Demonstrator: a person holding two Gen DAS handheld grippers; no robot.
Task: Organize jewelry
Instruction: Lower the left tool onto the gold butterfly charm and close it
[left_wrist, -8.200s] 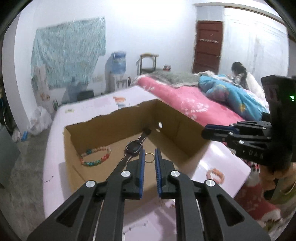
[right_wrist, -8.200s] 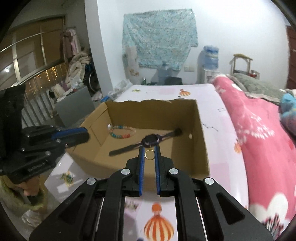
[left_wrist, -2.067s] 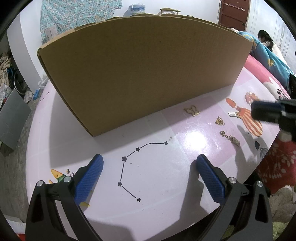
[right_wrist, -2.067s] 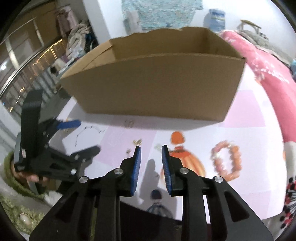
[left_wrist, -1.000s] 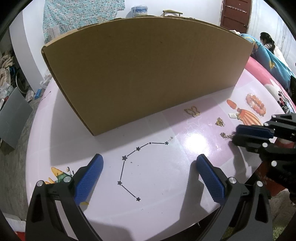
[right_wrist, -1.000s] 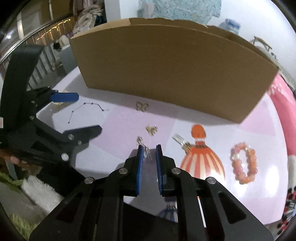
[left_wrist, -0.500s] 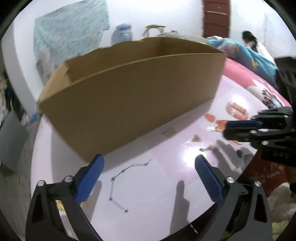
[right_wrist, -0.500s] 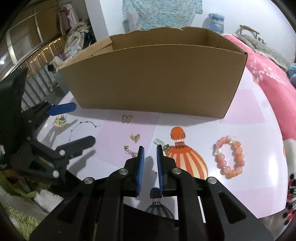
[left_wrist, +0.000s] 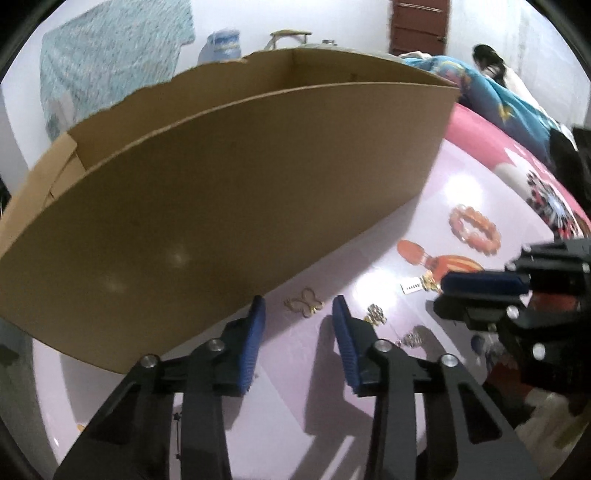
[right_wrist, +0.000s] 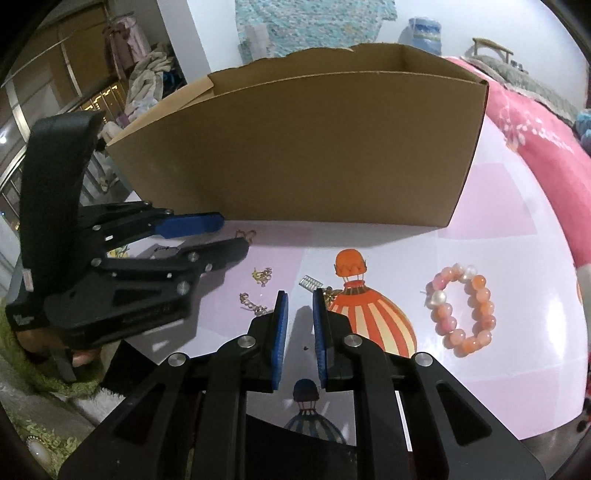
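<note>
Bead bracelet (right_wrist: 460, 308) lies right of cardboard box (right_wrist: 295, 147).

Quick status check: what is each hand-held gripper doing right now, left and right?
Left hand-held gripper: jaws closing around the butterfly piece, pads not yet on it.
Right hand-held gripper: jaws nearly together, nothing between them.

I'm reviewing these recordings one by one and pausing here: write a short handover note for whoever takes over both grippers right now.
Left gripper: jaws closing around the gold butterfly-shaped piece on the pink table; pads not yet on it.
Right gripper: nearly shut and empty, above the table.
On the table, in front of the open brown cardboard box: a gold charm cluster, a small chain piece, a tagged gold piece and a pink-orange bead bracelet.
Done: cannot tell; the box's inside is hidden.
Left: all five pieces go into the box.
</note>
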